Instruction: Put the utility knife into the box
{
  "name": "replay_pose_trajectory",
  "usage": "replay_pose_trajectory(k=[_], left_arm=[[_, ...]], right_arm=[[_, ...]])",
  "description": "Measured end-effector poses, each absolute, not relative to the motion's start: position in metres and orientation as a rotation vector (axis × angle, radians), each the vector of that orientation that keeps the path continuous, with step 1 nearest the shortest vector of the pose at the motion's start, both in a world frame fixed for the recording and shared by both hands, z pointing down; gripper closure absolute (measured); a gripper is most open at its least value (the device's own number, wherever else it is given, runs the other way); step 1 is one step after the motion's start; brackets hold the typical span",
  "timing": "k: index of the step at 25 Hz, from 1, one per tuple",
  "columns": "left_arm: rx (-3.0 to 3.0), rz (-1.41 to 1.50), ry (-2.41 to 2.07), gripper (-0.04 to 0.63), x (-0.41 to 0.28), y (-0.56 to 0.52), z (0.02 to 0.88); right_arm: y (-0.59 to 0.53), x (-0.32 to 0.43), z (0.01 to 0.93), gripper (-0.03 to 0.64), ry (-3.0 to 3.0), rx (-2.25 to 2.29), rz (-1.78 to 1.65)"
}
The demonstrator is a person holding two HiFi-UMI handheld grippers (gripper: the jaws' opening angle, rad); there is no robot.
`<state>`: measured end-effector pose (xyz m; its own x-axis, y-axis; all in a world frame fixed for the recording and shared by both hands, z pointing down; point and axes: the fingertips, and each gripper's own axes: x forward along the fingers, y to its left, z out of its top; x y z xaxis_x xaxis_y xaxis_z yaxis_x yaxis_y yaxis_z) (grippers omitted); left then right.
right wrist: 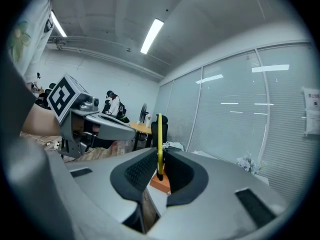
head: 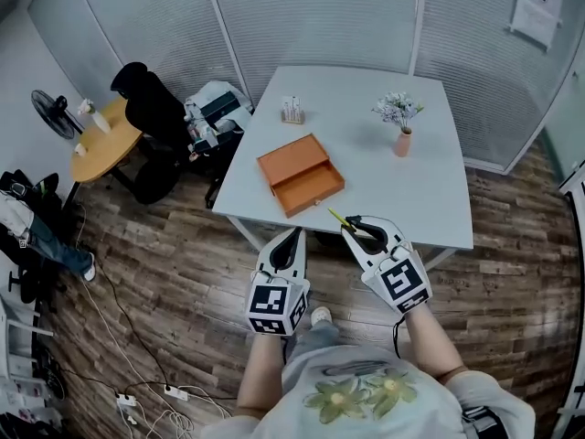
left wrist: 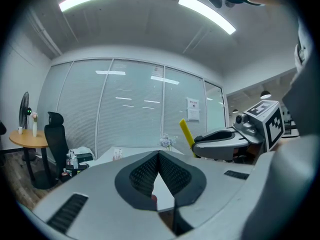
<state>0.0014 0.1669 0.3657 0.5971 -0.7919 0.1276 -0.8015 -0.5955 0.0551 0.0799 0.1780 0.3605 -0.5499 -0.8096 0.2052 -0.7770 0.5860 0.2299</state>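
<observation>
An orange box (head: 300, 173) with its drawer pulled out lies on the white table (head: 430, 199). My right gripper (head: 358, 226) hovers at the table's near edge, shut on a slim yellow utility knife (head: 339, 218) that sticks out toward the box. In the right gripper view the utility knife (right wrist: 159, 143) stands upright between the jaws, with the box (right wrist: 161, 184) beyond them. My left gripper (head: 294, 238) is beside it, just off the table edge, shut and empty. From the left gripper view, the closed left gripper (left wrist: 159, 157) has the knife (left wrist: 187, 134) at its right.
A pink vase of flowers (head: 401, 128) and a small white holder (head: 292, 110) stand further back on the table. A black office chair (head: 151, 117), a round wooden table (head: 102, 138) and a fan (head: 52, 114) are at the left. Cables (head: 137, 396) lie on the floor.
</observation>
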Motion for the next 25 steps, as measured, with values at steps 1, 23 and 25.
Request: replay_pose_trajectory(k=[1, 23, 25], left_arm=[[2.712, 0.136, -1.354, 0.595, -0.002, 0.153, 0.365], [2.618, 0.157, -1.321, 0.595, -0.044, -0.010, 0.406], [2.612, 0.160, -1.338, 0.595, -0.046, -0.022, 0.409]], right_arm=[[0.164, 0.077, 0.359, 0.563, -2.529, 1.303, -0.164], [-0.001, 0.042, 0.398, 0.563, -2.481, 1.257, -0.085], [-0.013, 0.040, 0.402, 0.563, -2.488, 1.234, -0.093]])
